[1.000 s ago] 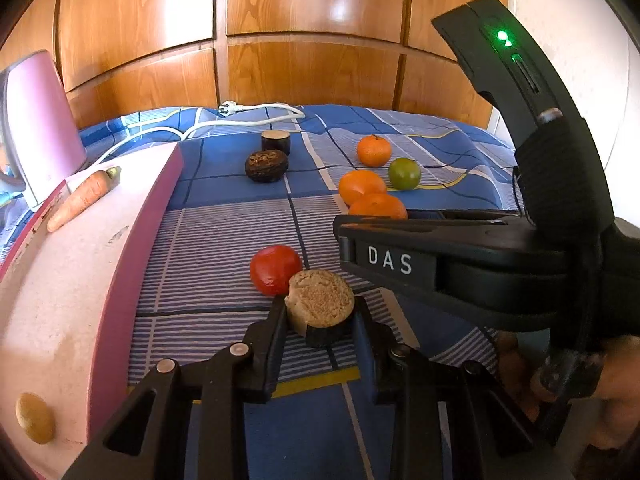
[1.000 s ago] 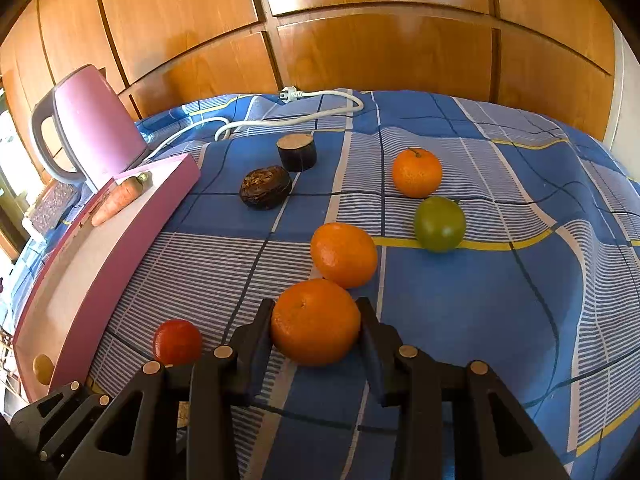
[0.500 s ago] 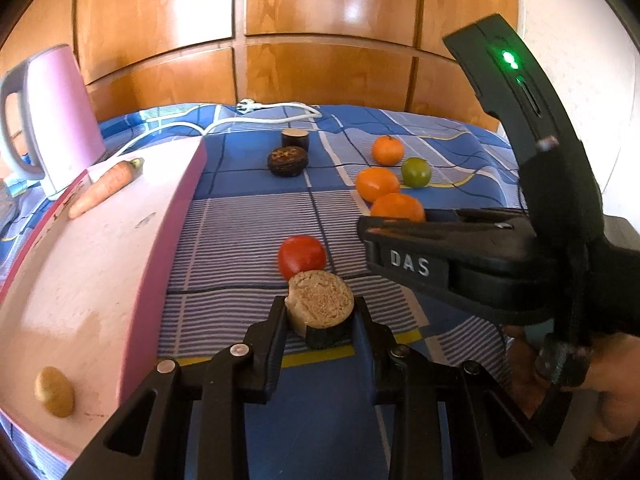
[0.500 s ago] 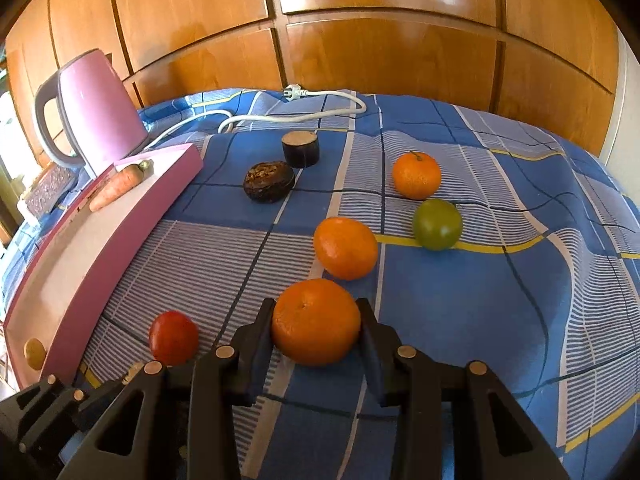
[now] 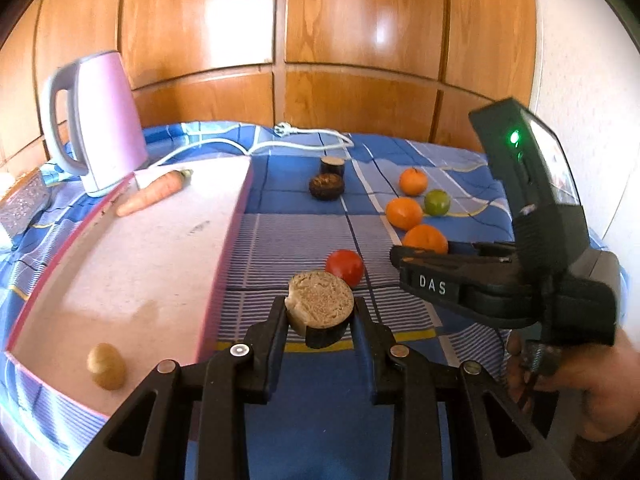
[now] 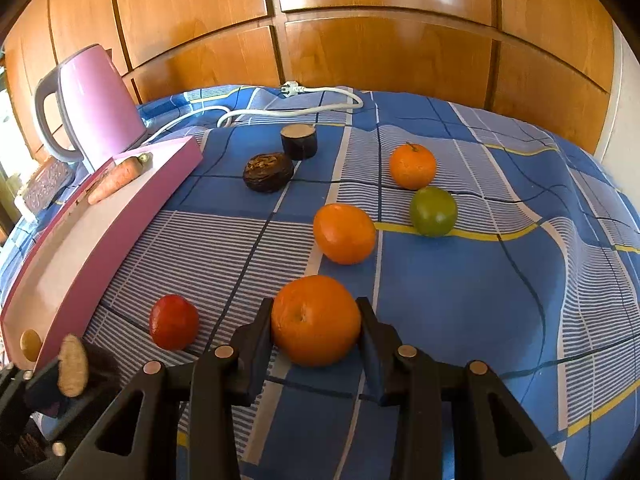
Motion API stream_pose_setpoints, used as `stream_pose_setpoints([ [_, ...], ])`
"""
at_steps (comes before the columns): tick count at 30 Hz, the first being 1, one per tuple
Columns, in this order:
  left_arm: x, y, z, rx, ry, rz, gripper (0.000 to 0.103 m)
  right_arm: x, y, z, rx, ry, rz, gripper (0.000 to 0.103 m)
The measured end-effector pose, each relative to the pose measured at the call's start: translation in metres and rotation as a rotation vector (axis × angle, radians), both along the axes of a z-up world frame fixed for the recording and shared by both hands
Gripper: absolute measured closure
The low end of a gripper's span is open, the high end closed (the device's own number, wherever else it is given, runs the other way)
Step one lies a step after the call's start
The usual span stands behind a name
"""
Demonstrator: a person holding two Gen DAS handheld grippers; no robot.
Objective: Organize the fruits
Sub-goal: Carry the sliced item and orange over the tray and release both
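Left gripper (image 5: 320,316) clamps eggplant chunk (image 5: 320,304); right gripper (image 6: 316,320) clamps orange (image 6: 316,318).

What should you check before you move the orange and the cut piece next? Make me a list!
1. Left gripper jaws clamp the cut eggplant piece: ok.
2. Right gripper jaws sit against both sides of the orange: ok.
3. Pink tray has bare space between the carrot and the potato: ok.
4. Tomato is apart from both grippers: ok.
5. Whether the orange is lifted off the blue cloth: cannot tell.
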State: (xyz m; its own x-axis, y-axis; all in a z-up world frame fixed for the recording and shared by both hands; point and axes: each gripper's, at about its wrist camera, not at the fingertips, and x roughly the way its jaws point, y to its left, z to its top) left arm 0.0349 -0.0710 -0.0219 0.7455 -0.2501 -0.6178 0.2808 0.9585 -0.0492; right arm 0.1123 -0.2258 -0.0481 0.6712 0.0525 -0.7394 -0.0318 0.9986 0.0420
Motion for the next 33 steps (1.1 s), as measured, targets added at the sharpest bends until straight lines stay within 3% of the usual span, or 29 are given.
stream_pose_setpoints([
  [9, -0.014, 0.017, 0.017, -0.016, -0.078, 0.069, 0.072, -0.014, 0.003, 0.005, -0.014, -0.003, -0.012, 0.065],
  [14, -0.017, 0.033, 0.025, -0.037, -0.11, 0.141, 0.072, -0.03, 0.007, 0.015, -0.008, -0.053, -0.006, 0.065],
  [21, -0.011, 0.066, 0.037, -0.088, -0.119, 0.289, 0.072, -0.052, 0.019, 0.026, 0.019, -0.085, 0.017, 0.065],
  [25, -0.004, 0.083, 0.044, -0.093, -0.123, 0.365, 0.072, -0.052, 0.035, 0.038, 0.046, -0.104, 0.064, 0.065],
  [33, 0.01, 0.138, 0.054, -0.138, -0.128, 0.606, 0.072, -0.04, 0.09, 0.064, 0.076, -0.137, 0.211, 0.065],
])
